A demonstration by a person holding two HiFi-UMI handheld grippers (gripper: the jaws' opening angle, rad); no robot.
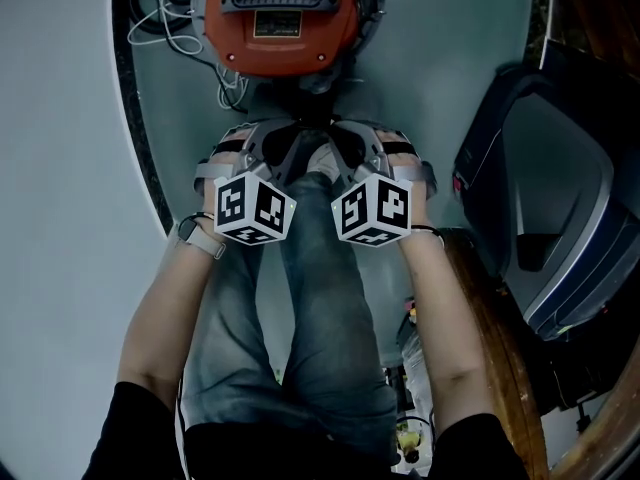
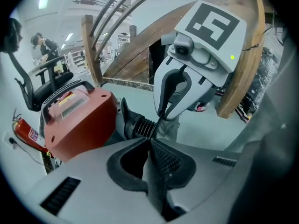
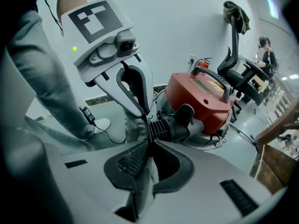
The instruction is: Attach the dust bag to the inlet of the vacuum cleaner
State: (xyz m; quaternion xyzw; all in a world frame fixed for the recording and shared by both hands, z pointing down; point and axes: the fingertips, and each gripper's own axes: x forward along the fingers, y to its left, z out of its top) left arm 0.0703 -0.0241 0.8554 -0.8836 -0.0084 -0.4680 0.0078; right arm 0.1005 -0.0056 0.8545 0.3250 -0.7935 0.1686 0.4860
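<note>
White cable (image 1: 170, 23) loops on the floor left of the red vacuum cleaner (image 1: 280, 23). Left gripper (image 2: 153, 148): jaws closed on a thin grey fold of the dust bag (image 2: 167, 127). Bag hangs crumpled between the 2 grippers, just beside the black ribbed inlet (image 2: 140, 125) at the vacuum's front; can't tell if it touches. Right gripper (image 3: 150, 146): jaws likewise clamped on bag fabric, tips up against the left gripper's tips. Both grippers are above the person's jeans (image 1: 310, 298). Dark moulded housing (image 1: 560, 188) at far right, well apart.
</note>
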